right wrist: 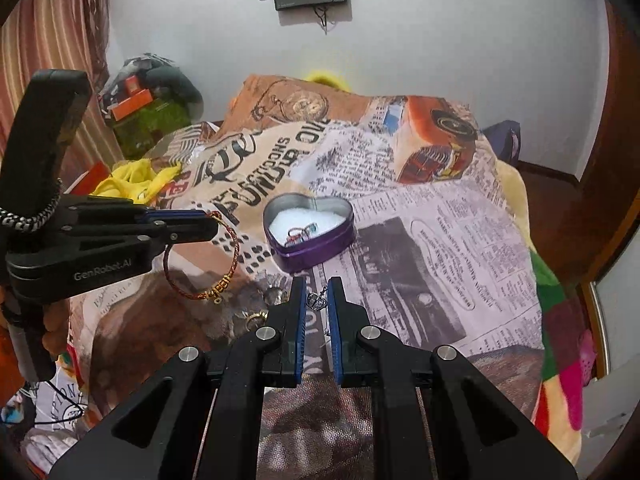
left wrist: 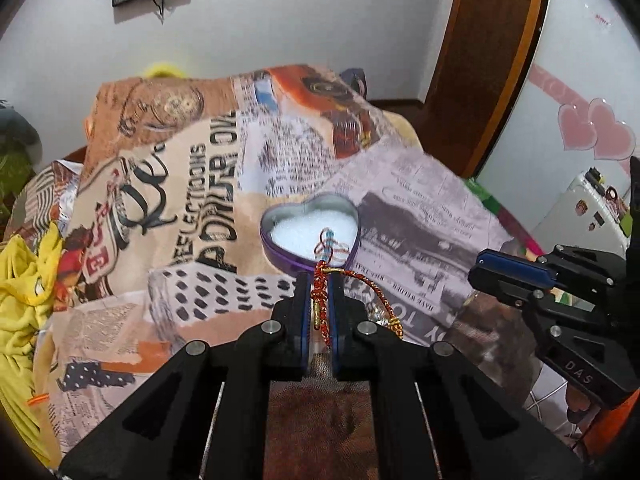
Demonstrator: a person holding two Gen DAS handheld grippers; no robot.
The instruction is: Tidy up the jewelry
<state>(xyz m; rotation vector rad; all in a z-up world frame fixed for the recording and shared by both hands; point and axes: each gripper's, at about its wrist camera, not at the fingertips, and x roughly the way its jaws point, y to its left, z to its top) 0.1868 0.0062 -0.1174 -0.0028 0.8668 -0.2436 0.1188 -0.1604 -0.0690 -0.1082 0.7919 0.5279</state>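
Two tools in view, both ours. Our left tool (left wrist: 320, 292) is clamped on a red-and-gold braided cord bracelet (right wrist: 230, 248); in the right wrist view the bracelet loop hangs free below the left tool's fingertips, gold beads at the bottom, above the bed and apart from the tin. Our right tool (right wrist: 317, 300) has its jaws narrowed on a small silver pendant on a thin chain (right wrist: 316, 300); the piece sits between the blue pads, we cannot tell if both pads touch it. A purple heart-shaped metal tin (right wrist: 316, 254) lies open on the newspaper-print bedspread (right wrist: 440, 240), just ahead of both tools. We see white foam lining (right wrist: 304, 218) inside, and a few small rings with blue and red bits (right wrist: 300, 235) lying on the foam near the tin's point. A gold ring (right wrist: 256, 318) lies on the bedspread left of the right tool. Yellow cloth (right wrist: 136, 182) is bunched at the bed's far left.
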